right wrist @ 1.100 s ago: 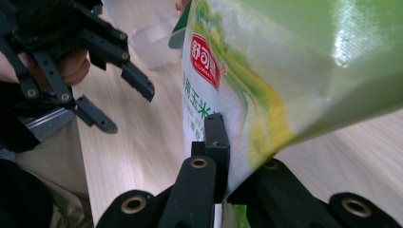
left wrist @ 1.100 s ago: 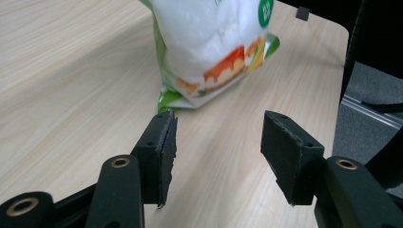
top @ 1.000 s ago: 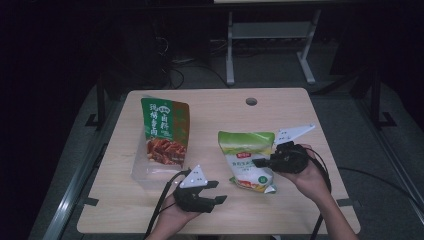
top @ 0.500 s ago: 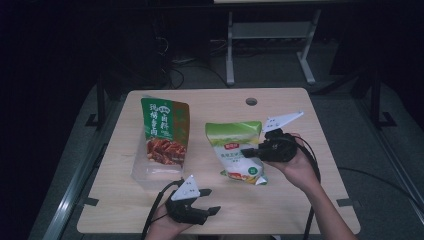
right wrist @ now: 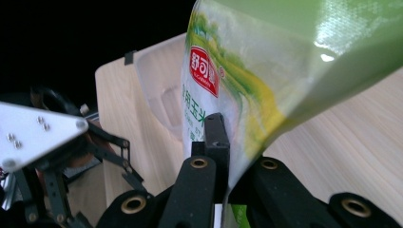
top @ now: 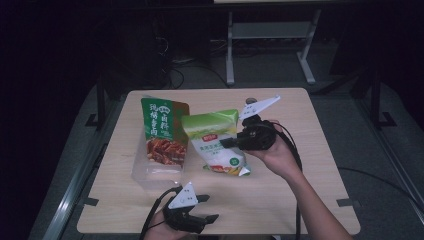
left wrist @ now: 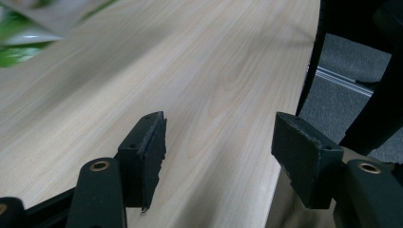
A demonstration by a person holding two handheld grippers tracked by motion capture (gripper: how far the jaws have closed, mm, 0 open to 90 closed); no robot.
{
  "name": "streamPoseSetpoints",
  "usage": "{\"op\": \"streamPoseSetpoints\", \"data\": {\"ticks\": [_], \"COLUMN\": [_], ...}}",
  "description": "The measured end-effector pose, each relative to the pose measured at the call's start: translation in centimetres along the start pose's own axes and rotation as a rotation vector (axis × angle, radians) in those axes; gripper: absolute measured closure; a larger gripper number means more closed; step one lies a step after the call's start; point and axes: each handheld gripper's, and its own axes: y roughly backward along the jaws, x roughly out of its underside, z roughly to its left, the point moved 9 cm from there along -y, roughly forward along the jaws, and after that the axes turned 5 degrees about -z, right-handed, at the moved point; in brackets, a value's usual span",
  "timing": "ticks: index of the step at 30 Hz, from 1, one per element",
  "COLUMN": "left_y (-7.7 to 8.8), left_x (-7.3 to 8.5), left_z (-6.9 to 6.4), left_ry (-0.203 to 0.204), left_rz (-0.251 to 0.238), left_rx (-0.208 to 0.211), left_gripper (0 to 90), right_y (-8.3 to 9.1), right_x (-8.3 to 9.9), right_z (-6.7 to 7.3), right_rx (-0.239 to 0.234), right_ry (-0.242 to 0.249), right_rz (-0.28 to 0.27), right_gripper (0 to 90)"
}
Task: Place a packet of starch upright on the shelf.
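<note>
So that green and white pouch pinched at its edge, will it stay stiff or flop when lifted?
The green and white pouch will probably sag: it is soft film, already bending above the right tongs. Its glossy surface may slip. Its bulging lower part suggests loose contents that could shift downward.
</note>
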Motion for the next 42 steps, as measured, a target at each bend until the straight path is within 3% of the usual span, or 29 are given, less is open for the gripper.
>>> {"op": "streamPoseSetpoints", "data": {"ticks": [9,19,32,42], "left_y": [0.0,0.1,-0.2,-0.3], "left_x": [0.1,0.3,0.6,0.9], "left_z": [-0.4,-0.6,-0.8,-0.7], "left_ry": [-0.003,-0.011,-0.013,-0.017], "left_rz": [-0.003,-0.003,0.000,0.012], "left_rx": [0.012,0.020,0.034,0.029], "left_gripper": [34.6,33.9,33.4,33.1], "right_y": [-2.1,-5.5,-10.4,-13.9], "right_x": [-2.8,-5.4,-7.2,-7.4], "right_z": [1.2,2.9,4.5,5.1], "right_rx": [-0.033,-0.081,-0.133,-0.157], "right_ry": [0.035,0.069,0.076,0.086], "right_rz": [0.002,0.004,0.008,0.024], "right_gripper": [90.0,90.0,90.0,89.9]}}
